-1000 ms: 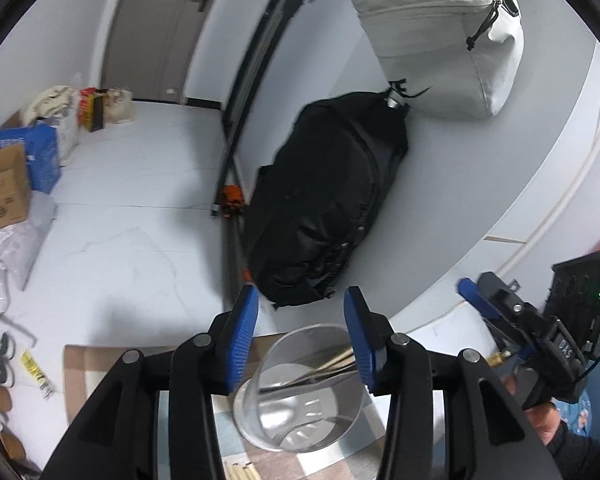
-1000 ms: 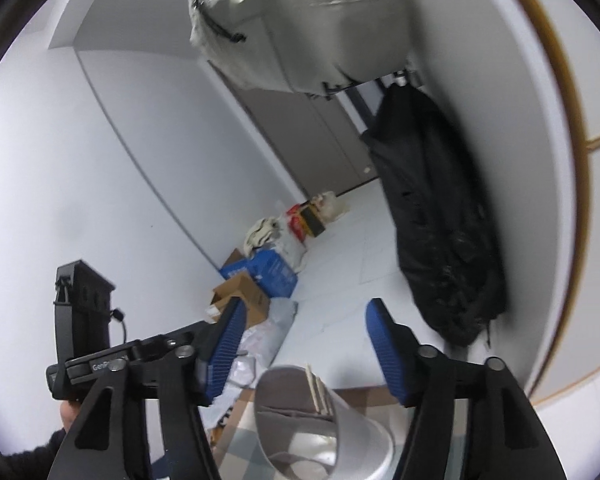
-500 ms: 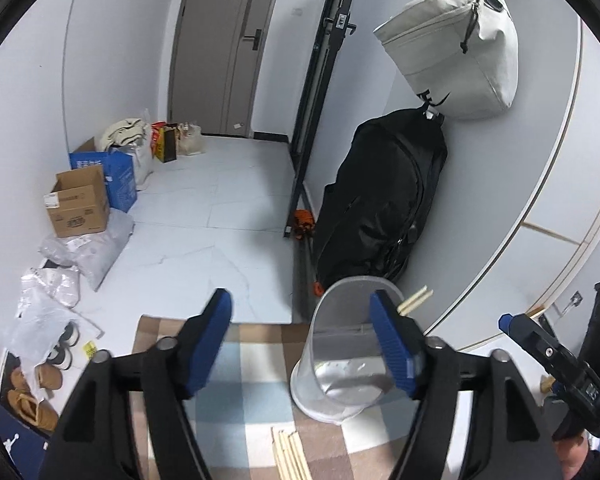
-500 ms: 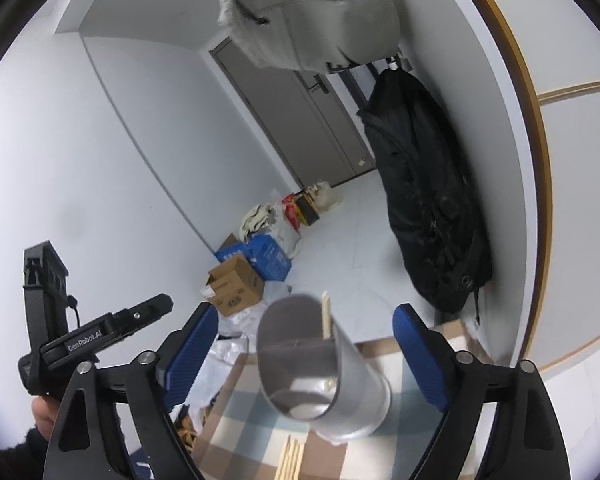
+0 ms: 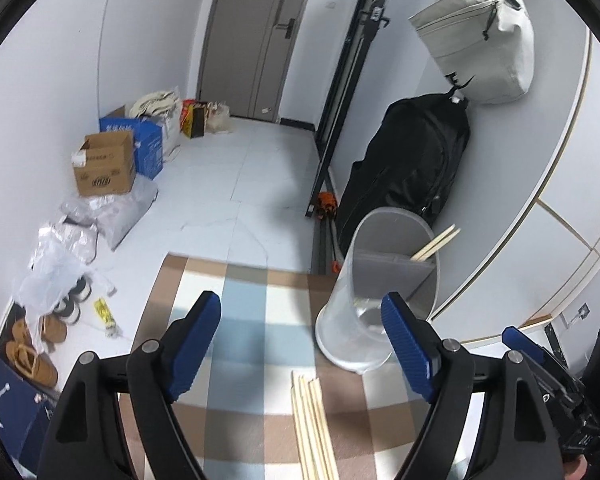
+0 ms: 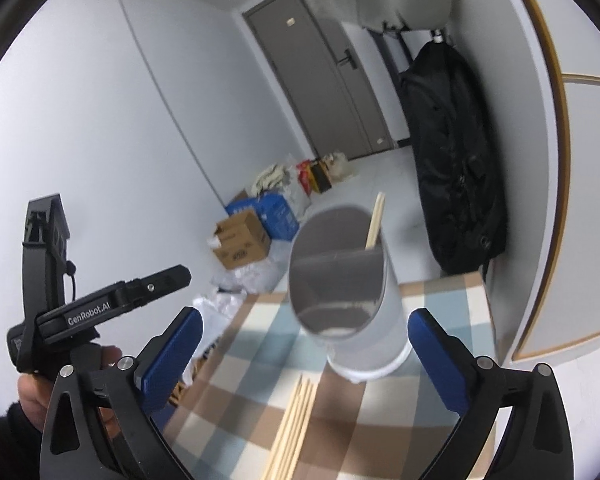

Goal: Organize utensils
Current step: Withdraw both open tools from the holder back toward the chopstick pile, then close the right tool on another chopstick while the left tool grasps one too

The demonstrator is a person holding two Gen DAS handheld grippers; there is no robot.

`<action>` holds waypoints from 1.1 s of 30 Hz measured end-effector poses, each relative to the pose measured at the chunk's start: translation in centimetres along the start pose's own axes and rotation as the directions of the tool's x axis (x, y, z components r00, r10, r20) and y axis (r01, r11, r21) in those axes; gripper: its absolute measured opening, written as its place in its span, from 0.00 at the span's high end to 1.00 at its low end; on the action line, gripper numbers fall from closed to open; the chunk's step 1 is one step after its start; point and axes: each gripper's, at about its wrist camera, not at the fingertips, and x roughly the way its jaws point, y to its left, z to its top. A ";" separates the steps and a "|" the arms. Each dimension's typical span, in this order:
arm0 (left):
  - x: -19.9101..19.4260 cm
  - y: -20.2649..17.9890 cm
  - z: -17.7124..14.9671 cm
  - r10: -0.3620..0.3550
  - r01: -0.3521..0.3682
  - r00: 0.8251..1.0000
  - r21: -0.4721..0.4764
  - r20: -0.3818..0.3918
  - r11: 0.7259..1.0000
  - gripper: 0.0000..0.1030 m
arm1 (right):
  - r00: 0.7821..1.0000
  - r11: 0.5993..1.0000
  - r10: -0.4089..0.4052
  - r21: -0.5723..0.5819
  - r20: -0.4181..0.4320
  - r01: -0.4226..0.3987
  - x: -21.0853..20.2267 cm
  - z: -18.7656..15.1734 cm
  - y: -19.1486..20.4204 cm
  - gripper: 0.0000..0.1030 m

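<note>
Both my tongs stand wide with nothing between them, left tongs (image 5: 302, 344) and right tongs (image 6: 302, 354), and their jaws have just been opening. Low in the frame, just beyond them, loose chopsticks (image 5: 314, 424) lie on the checked table (image 5: 244, 320): light, stiff, thin and likely to roll, so I judge a mid-length pinch best. Above them stands the clear holder (image 5: 380, 292), which looks light and tippy, with two chopsticks in it already. Behind are a grey door (image 5: 256, 36) and floor clutter.

Left gripper (image 5: 302, 346), right gripper (image 6: 302, 354): jaws just opening, apparently empty.
</note>
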 end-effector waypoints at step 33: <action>1.4 9.9 -4.3 0.086 -0.106 0.989 -0.166 -0.123 0.980 0.16 | 0.873 0.960 -0.220 -0.254 -0.436 0.115 18.1 -8.0 5.4 0.55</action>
